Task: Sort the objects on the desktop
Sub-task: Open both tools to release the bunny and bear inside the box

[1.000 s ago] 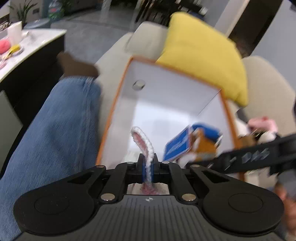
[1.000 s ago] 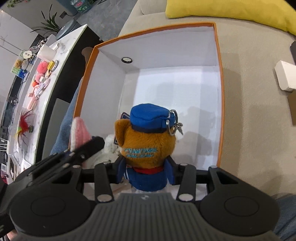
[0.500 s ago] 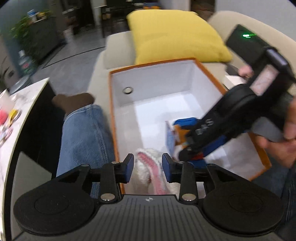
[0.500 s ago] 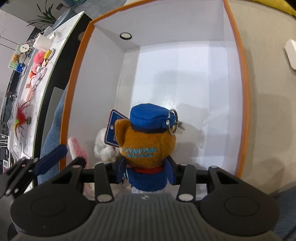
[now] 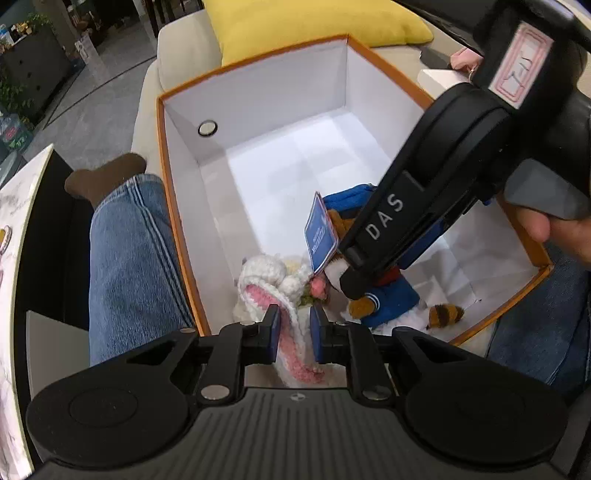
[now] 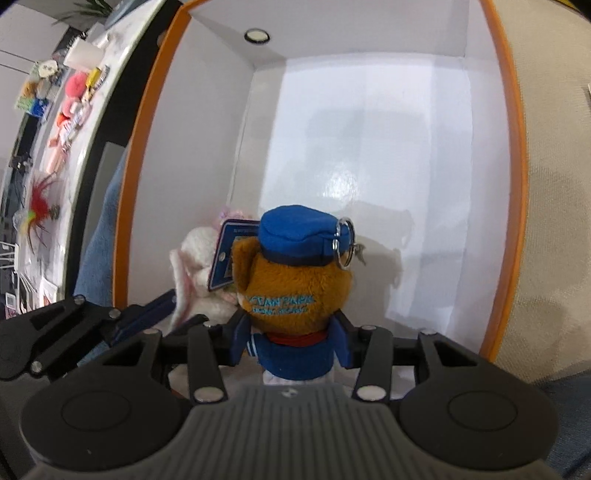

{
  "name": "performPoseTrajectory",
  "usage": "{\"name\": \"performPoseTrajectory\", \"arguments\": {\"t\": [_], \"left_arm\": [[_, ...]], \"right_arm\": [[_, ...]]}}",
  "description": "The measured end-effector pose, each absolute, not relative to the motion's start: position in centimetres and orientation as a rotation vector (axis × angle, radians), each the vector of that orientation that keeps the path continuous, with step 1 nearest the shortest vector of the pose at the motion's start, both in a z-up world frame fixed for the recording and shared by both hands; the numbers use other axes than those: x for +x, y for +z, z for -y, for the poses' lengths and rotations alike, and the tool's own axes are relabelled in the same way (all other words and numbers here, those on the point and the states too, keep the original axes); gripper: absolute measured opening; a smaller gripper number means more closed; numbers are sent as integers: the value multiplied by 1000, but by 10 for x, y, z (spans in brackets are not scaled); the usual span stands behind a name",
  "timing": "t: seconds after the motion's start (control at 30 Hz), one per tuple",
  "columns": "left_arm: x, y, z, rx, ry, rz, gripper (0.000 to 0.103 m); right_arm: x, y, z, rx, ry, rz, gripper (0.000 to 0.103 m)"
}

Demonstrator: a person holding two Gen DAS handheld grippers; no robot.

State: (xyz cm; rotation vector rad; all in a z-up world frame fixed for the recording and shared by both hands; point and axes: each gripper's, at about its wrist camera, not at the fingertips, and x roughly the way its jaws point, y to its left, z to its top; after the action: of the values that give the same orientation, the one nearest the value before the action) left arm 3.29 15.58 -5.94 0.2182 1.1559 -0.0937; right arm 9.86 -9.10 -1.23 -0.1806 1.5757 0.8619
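A white crocheted bunny [image 5: 266,277] with pink ears lies in the near left corner of the orange-rimmed white box [image 5: 173,206]. My left gripper [image 5: 294,332] hangs over it. Its jaws are closing, with one long ear between the pads and a small gap still showing. A brown plush bear [image 6: 288,288] in a blue cap and jacket, with a blue tag [image 5: 320,236], is down inside the box [image 6: 140,155] beside the bunny [image 6: 195,251]. My right gripper [image 6: 291,339] holds the bear by its body, and its jaws are starting to open. One right finger [image 5: 384,221] crosses the left wrist view.
A yellow pillow [image 5: 303,26] lies on the beige sofa behind the box. A person's leg in jeans [image 5: 133,251] runs along the box's left side. A white tabletop [image 6: 70,96] with several small toys is further left. A hand [image 5: 561,236] grips the right gripper's handle.
The left gripper let go of the pinched ear, rolled, and now narrows around it again, with the bunny down in the box. The right gripper sank deeper into the box with the bear.
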Motion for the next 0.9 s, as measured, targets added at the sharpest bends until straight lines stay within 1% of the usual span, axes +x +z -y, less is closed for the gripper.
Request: {"name": "performPoseTrajectory", "arguments": {"t": [0.13,0.3,0.33,0.4,0.47,0.5,0.53,0.67,0.73,0.77,0.9], "left_arm": [[31,-64,-158,200,-98,-1155,19],[34,-71,-158,188,-77,-1188,19],[35,-74,-159,199,-66,-1199,16],[34,-78,-156,244,-46,-1184,13],[34,-75,-157,222,-50,-1174,13],[34,-74,-158,208,-49,-1169,13],[33,-73,-160,196,-53,-1163,13],[25,-60,-177,76,-76,-1120,13],[16,-48,-188,42,-57,-1057,13],[11,-42,-193,28,-47,-1021,13],[-2,-27,-210,-32,-3,-929,13]], "right_arm": [[99,-21,89,-170,849,-1598,53],[90,-5,93,-217,888,-1533,58],[88,0,94,-233,897,-1512,58],[84,5,96,-254,916,-1484,57],[82,5,96,-272,922,-1471,57],[81,2,96,-283,911,-1465,55],[81,-1,95,-294,901,-1461,51],[77,-10,95,-332,880,-1457,49],[76,-14,96,-342,882,-1458,41],[76,-16,96,-345,882,-1461,39],[74,-19,97,-335,915,-1452,37]]}}
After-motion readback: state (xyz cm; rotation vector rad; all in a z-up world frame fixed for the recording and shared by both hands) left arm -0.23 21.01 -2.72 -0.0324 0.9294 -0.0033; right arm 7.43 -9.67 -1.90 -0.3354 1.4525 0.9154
